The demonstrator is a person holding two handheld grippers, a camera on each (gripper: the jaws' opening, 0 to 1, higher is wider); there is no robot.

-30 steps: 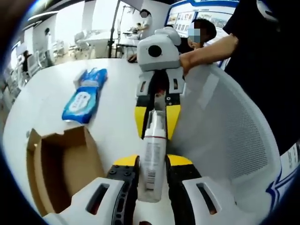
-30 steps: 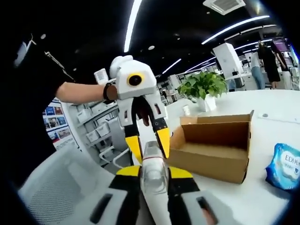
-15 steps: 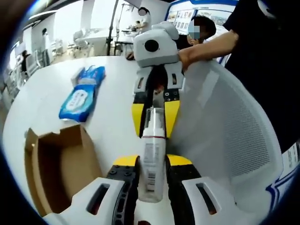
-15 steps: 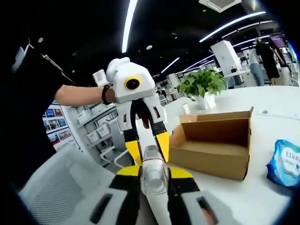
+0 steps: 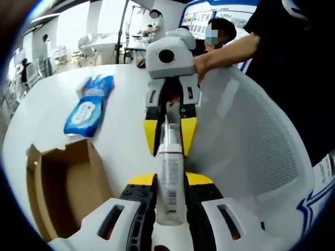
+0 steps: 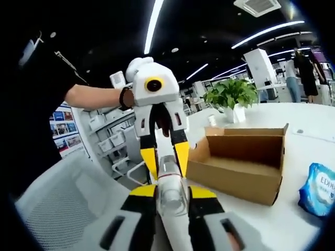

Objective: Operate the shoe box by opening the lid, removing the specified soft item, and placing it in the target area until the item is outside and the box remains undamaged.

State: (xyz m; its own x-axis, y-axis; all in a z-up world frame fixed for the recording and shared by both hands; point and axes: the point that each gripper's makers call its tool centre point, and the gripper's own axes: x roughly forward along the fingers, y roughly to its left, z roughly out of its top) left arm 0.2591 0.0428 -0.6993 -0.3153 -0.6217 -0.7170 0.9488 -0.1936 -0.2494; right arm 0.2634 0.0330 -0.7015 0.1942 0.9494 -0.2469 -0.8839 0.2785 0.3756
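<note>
Grippers share a slim white plastic bottle (image 5: 169, 183) above the table — left gripper (image 5: 169, 201) clamped on its base, right gripper (image 6: 171, 201) closed on its top. Open brown cardboard box (image 6: 246, 162) sits far right; placing apparently remains.

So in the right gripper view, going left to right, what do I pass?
White mesh chair back → left gripper, its jaws around the bottle → open cardboard box → blue wet-wipes pack.
</note>
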